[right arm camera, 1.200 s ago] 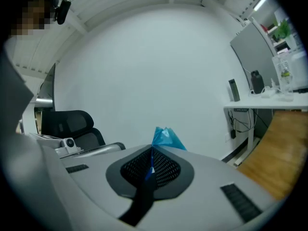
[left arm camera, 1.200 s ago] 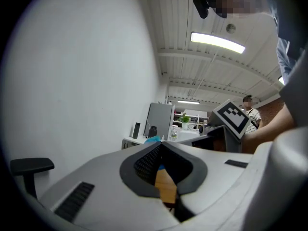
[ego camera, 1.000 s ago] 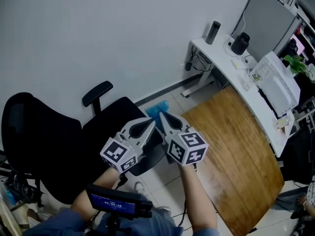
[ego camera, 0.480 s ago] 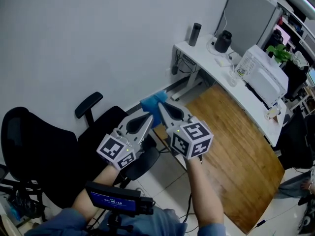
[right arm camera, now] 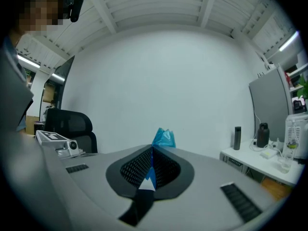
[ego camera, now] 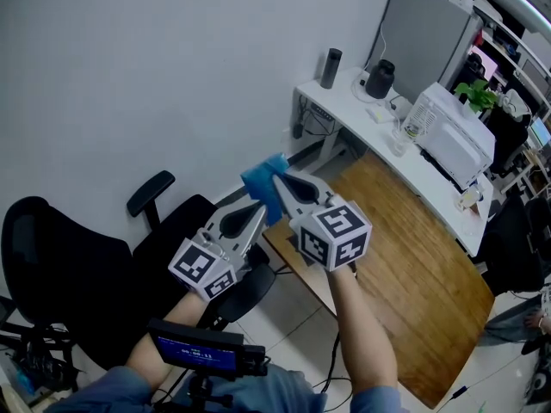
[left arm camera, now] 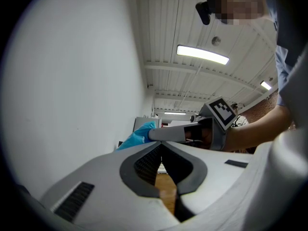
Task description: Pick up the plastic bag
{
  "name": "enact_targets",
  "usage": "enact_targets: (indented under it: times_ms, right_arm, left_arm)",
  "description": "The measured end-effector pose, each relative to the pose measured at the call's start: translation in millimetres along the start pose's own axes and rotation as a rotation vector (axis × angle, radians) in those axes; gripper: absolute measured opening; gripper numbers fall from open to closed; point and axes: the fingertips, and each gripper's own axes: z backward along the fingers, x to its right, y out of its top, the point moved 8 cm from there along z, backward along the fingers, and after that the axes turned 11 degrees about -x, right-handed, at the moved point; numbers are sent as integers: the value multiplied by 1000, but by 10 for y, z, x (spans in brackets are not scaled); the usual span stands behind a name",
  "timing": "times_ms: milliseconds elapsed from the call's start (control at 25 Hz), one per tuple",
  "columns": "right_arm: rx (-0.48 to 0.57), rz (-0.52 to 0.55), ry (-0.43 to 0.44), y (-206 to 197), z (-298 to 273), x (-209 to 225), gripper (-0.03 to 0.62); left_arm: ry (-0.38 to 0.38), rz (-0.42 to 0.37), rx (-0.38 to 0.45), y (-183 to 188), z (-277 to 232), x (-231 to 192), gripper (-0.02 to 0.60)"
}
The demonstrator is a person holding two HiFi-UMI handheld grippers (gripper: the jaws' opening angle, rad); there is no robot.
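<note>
The plastic bag [ego camera: 260, 179] is a small crumpled blue one, held up in the air in front of the white wall. My right gripper [ego camera: 277, 177] is shut on it. In the right gripper view a blue strip runs between the pads and the bag [right arm camera: 163, 137] bunches out past the right gripper [right arm camera: 153, 148]. My left gripper [ego camera: 261, 207] sits just below and to the left, its tips touching with nothing blue between them. In the left gripper view the bag [left arm camera: 137, 134] hangs beyond the left gripper [left arm camera: 161, 143], pinched by the right gripper [left arm camera: 153, 134].
A black office chair [ego camera: 77, 265] stands below left. A wooden board [ego camera: 413, 256] lies on the floor at right. Beyond it a white desk [ego camera: 344, 93] carries a monitor [ego camera: 426, 28], dark bottles and a white appliance [ego camera: 452, 140]. A small blue-screened device [ego camera: 202, 351] sits at the bottom.
Both grippers have risen together, away from the chair seat. The right one has carried the blue bag up with it and has rolled a little.
</note>
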Motion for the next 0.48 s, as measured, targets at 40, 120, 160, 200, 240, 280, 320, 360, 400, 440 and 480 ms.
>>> enact_targets:
  times_ms: [40,120,160,200,240,280,320,360,400,440,480]
  right_arm:
    - [-9,13,3,11,-31,10,0]
    - [-26,35,5,32,-80,25,0]
    - [-31,43,4,39,-90,29,0]
    - [-34,49,1,43,-90,29,0]
    - [-37,57,-3,44,-81,24,0]
    - [-39,65,-8,42,-64,15,0]
    - [-41,74,-14,37,-41,4,0]
    - [-42,80,-20,29,-11,-5,0]
    - [-41,81,-25,18,26,-8,0]
    - [-37,78,-31,4,73,-6,0]
    - [-32,71,-37,-10,128,0,0]
  left_arm:
    - [1,1,0,-3,5,-3,8]
    - [0,3,1,-16,22,-11,8]
    - [0,3,1,-24,34,-19,8]
    - [1,4,2,-31,46,-31,8]
    - [3,6,2,-35,58,-45,8]
    - [5,7,2,-37,68,-58,8]
    - [5,8,2,-36,74,-66,8]
    - [5,9,2,-33,76,-67,8]
    - [3,10,2,-31,71,-59,7]
    - [-1,10,2,-28,61,-43,8]
    - [-5,10,2,-24,48,-20,8]
